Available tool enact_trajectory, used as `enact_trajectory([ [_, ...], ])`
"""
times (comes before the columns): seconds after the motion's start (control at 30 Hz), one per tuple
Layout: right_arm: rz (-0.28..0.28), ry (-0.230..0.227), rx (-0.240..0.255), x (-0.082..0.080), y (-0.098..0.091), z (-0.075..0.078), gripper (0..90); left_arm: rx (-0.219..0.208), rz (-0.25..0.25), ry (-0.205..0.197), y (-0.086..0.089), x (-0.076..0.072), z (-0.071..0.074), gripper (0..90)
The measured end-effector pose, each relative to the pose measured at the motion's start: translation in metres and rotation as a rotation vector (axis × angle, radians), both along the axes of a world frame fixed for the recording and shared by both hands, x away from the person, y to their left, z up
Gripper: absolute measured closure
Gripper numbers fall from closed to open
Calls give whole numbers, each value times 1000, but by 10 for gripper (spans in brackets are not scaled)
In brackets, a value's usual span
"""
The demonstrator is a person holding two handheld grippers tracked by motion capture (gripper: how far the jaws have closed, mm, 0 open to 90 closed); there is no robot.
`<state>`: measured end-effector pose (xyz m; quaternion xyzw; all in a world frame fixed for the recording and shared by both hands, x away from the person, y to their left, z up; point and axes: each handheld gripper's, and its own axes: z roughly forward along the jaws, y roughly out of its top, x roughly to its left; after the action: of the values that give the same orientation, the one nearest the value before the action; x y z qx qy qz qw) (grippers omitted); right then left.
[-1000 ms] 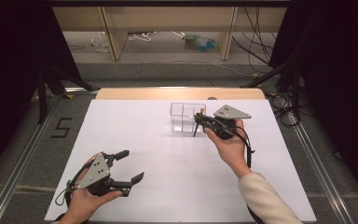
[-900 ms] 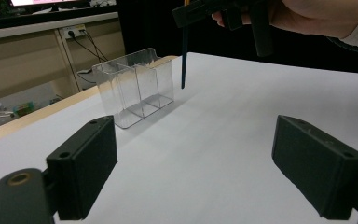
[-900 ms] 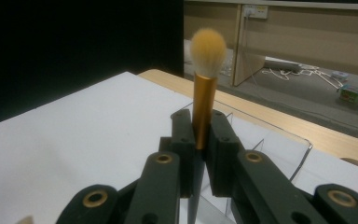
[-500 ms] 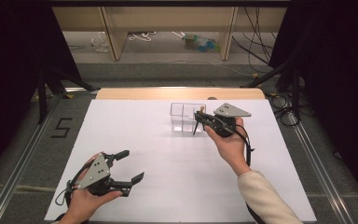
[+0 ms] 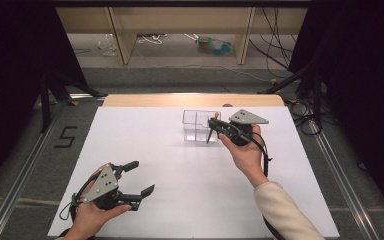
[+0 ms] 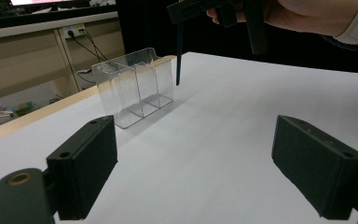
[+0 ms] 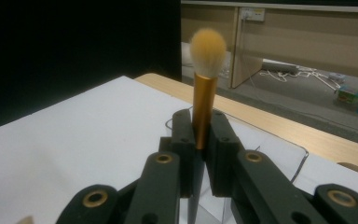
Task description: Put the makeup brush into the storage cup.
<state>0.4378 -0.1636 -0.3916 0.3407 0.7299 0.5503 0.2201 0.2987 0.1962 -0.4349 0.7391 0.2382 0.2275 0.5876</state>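
While our right tool (image 7: 200, 140) stays clamped on the gold ferrule of the makeup brush (image 7: 204, 93), the brush stands upright, bristles up and dark handle tip (image 6: 178, 60) pointing down. From that tip outward, the clear divided box (image 6: 135, 86) sits just beside and below it, toward the bench's (image 5: 180, 170) far edge. We judge a short shift over a compartment, then a straight descent, comes next. Our left tool (image 5: 130, 182) rests well apart near us, jaws wide and empty.

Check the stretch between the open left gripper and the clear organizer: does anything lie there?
Nothing: between the left gripper and the clear organizer, the high view shows bare white tabletop; the left gripper view agrees.
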Motion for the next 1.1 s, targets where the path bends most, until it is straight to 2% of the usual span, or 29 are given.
enact_trajectory([
  [0.07, -2, -23, -6, 1, 0, 0, 839, 1, 0, 0, 0, 0, 0, 139],
  [0.1, 1, 1, 0, 0, 0, 0, 839, -10, -4, -3, -1, 0, -1, 139],
  [0.13, 3, -23, -5, 2, 0, 0, 839, -10, -4, -3, -1, 0, -1, 139],
  [0.2, 6, -21, -3, 2, 0, 0, 839, -9, -4, -3, -1, 0, -1, 139],
  [0.23, 6, 3, 8, 1, 1, -1, 839, -5, -2, -1, 0, 0, 0, 139],
  [0.27, 3, 1, -3, 1, 0, 0, 839, 1, 0, -1, 0, 0, 0, 139],
  [0.4, 7, 1, 5, 2, 1, 0, 839, -1, 0, 0, 0, 0, 0, 139],
  [0.47, 1, -29, 1, 3, 1, 0, 839, -1, 0, 0, 0, 0, 0, 139],
  [0.53, -1, -31, 2, 4, 1, 1, 839, 0, 0, 0, 0, 0, 0, 139],
  [0.6, 2, 2, 9, 2, 1, 1, 839, 1, -2, -3, 0, 0, 0, 139],
  [0.63, 2, 1, 9, 3, 1, 1, 839, 5, -4, -6, 0, 0, 0, 140],
  [0.67, 0, -25, 0, 4, 0, 1, 839, 4, -3, -5, 0, 0, 0, 139],
  [0.73, 0, -26, -1, 4, 0, 1, 839, 6, -4, -6, 0, 0, 0, 139],
  [0.83, 0, -24, -1, 4, 0, 1, 839, 6, -4, -7, 0, 0, 0, 140],
  [0.87, 3, 0, 7, 3, 1, 1, 839, 4, -3, -5, 0, 0, 0, 140],
  [0.93, 2, -1, 9, 3, 1, 2, 839, 5, -3, -7, 0, 0, 0, 139],
  [0.97, -1, -27, 1, 5, 1, 2, 839, -1, 0, -1, 0, 0, 0, 140],
  [1.1, 1, -28, 5, 5, 1, 2, 839, 0, 0, 0, 0, 0, 0, 140],
])
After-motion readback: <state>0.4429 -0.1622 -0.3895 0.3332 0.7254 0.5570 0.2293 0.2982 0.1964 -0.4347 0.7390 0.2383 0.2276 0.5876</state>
